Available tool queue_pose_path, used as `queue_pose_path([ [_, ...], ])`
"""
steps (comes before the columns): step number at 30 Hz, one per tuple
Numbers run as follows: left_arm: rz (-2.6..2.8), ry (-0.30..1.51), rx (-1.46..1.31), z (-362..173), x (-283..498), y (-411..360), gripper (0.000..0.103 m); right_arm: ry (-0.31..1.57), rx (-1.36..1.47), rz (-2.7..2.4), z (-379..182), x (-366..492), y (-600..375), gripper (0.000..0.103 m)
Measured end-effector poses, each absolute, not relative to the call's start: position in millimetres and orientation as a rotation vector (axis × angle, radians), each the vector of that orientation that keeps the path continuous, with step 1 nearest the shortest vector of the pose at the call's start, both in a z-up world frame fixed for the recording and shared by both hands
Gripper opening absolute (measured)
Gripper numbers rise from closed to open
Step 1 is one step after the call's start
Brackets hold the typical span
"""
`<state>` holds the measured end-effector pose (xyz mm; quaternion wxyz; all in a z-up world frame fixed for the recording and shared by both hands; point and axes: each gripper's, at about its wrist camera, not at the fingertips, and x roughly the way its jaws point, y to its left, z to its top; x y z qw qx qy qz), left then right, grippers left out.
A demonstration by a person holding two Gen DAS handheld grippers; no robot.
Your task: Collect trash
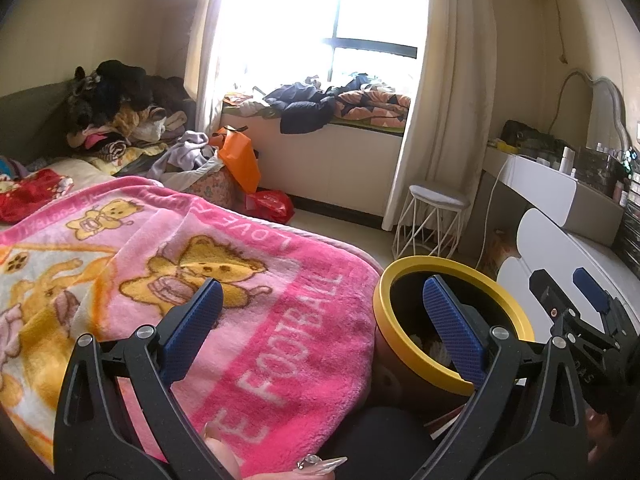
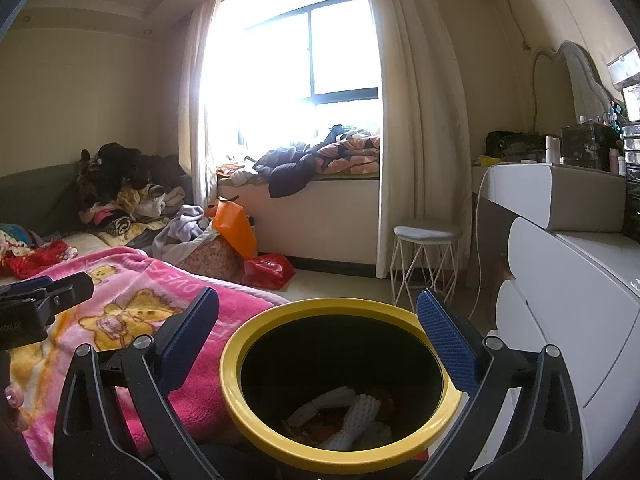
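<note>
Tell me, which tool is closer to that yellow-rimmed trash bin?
Right. The right tool hangs open directly above the yellow-rimmed trash bin. The left tool is open too, mostly over the pink blanket beside it.

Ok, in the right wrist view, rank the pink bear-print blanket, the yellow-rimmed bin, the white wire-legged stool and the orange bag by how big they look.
1. Pink bear-print blanket and yellow-rimmed bin: close in apparent size, both near the camera, so unranked.
2. White wire-legged stool.
3. Orange bag, only slightly smaller.

Both wrist views face the window [image 1: 340,12], sharing the bin [image 2: 340,384].
</note>
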<state>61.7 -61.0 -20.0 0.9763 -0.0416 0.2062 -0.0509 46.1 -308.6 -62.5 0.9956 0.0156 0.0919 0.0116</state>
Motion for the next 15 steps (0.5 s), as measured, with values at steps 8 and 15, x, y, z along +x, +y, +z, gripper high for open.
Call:
queue_pose_path([
  [8,-0.101,0.416,-0.084,-19.9,61.8,-60.5,0.092,0.184,0.032,0.022,-62.2,46.2,-309.1,0.097],
  [15,-0.102,0.416,-0.085,-19.9,62.0,-60.0,0.092,0.186,0.032,0.023,-62.2,46.9,-309.6,0.097],
])
